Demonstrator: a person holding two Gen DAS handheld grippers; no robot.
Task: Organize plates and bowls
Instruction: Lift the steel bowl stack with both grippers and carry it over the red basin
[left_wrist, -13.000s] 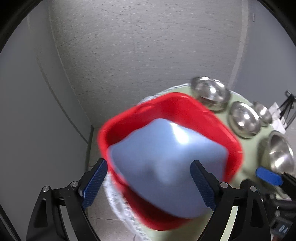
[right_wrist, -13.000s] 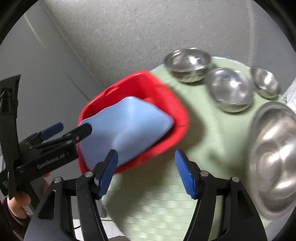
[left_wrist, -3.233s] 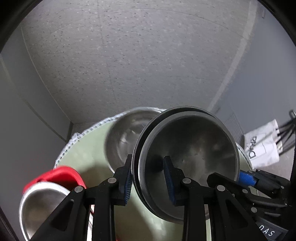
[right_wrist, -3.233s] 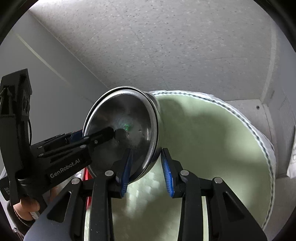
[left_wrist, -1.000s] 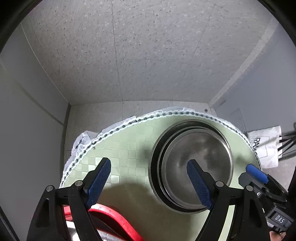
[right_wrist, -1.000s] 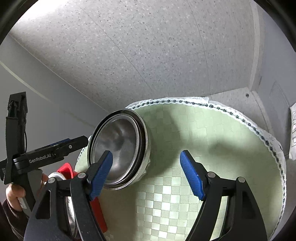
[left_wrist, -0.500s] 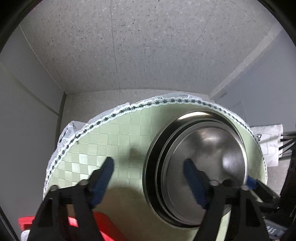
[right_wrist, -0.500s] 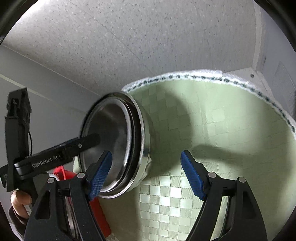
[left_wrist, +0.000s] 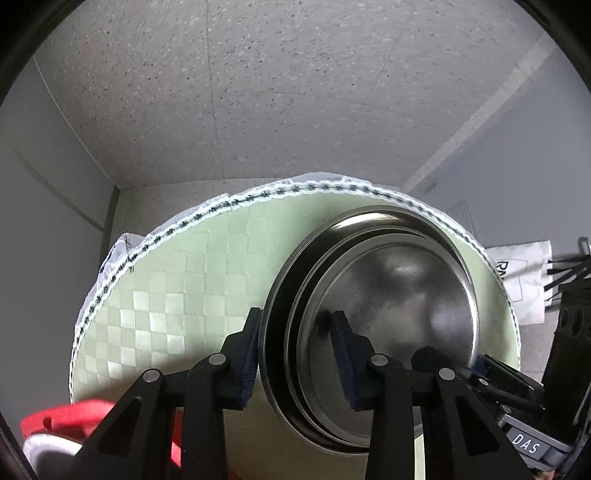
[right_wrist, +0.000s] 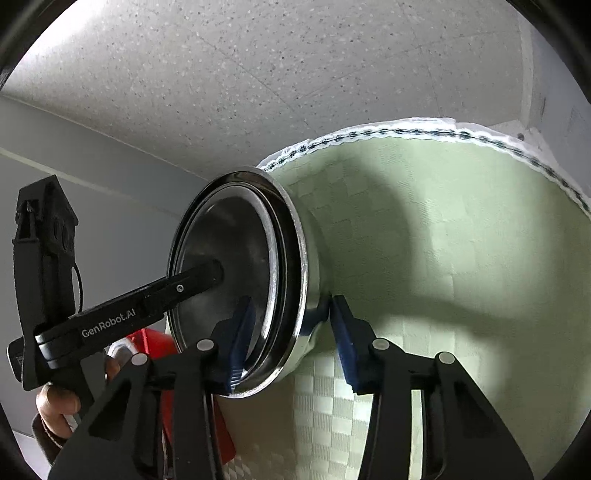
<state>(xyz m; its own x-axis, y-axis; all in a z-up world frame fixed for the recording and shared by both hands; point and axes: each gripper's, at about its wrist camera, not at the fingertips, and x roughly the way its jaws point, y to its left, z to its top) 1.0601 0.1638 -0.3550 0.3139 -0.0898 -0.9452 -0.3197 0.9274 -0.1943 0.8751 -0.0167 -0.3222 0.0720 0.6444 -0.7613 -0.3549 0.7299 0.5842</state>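
Together, both hand-held grippers pinch opposite rims of nested steel bowls (left_wrist: 388, 317), likely steadying the stack over the tabletop (left_wrist: 177, 295).

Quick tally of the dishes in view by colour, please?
Steel bowls: 3 (outer bowl and inner bowl nested, third bowl in the red dish)
Red dishes: 1
Total: 4
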